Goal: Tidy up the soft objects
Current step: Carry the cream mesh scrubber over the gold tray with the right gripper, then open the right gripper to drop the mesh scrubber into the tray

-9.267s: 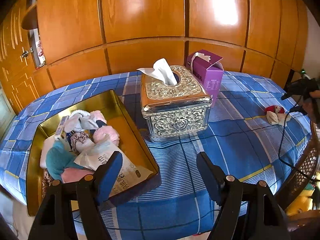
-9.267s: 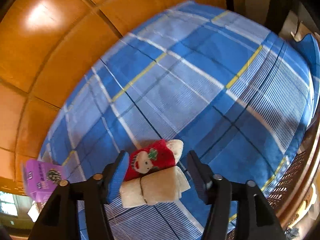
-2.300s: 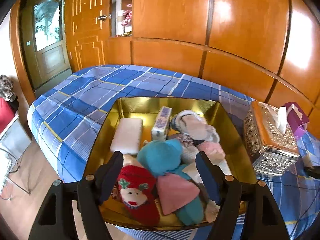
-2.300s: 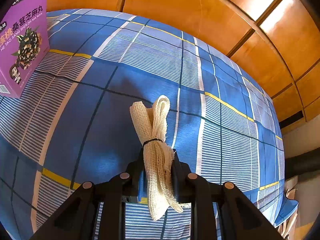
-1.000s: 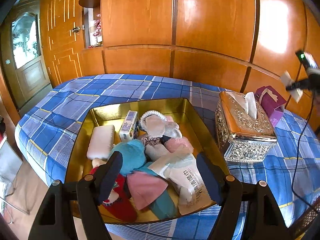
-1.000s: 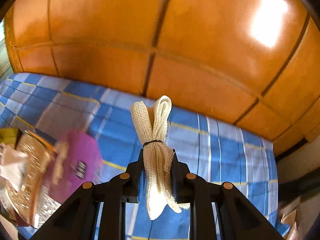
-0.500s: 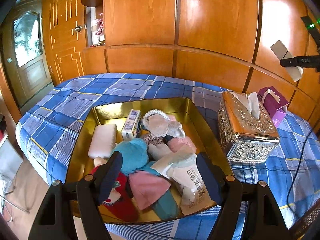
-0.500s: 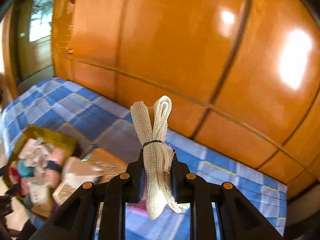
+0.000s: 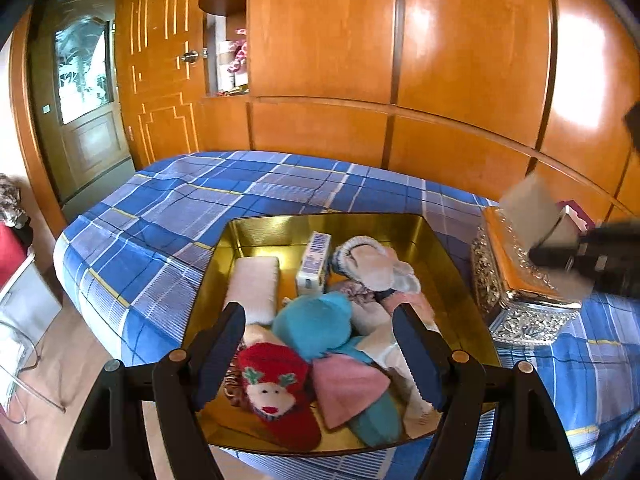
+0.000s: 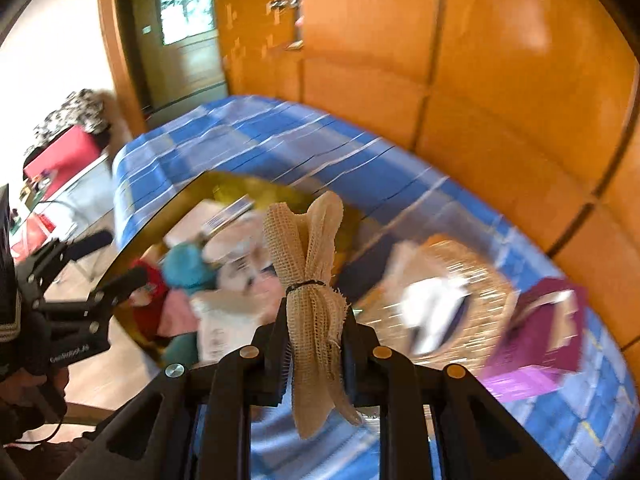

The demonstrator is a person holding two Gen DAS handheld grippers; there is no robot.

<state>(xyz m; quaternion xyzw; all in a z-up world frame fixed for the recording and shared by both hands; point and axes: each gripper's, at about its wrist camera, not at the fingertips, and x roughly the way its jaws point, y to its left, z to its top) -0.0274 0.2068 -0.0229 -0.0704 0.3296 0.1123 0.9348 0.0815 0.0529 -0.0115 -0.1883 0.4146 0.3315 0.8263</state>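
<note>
My right gripper (image 10: 314, 320) is shut on a cream mesh cloth bundle (image 10: 308, 256) tied with a dark band, held in the air above the bed, facing the gold tray (image 10: 160, 216). In the left wrist view the gold tray (image 9: 328, 226) holds several soft items: a red reindeer sock (image 9: 276, 384), a teal piece (image 9: 312, 324), a pink piece (image 9: 348, 384). My left gripper (image 9: 320, 354) is open and empty just above the tray's near end. The right gripper (image 9: 592, 258) enters blurred at the right edge of the left wrist view.
The tray sits on a bed with a blue plaid cover (image 9: 192, 204). An ornate silver tissue box (image 9: 520, 292) stands right of the tray, a purple carton (image 10: 540, 340) beyond it. Wooden wall panels (image 9: 440, 80) run behind the bed. A small box (image 9: 314, 262) lies in the tray.
My right gripper has swung with the mesh bundle from over the far bed toward the tray and tissue box. My left gripper has shifted slightly closer to the tray and stays open.
</note>
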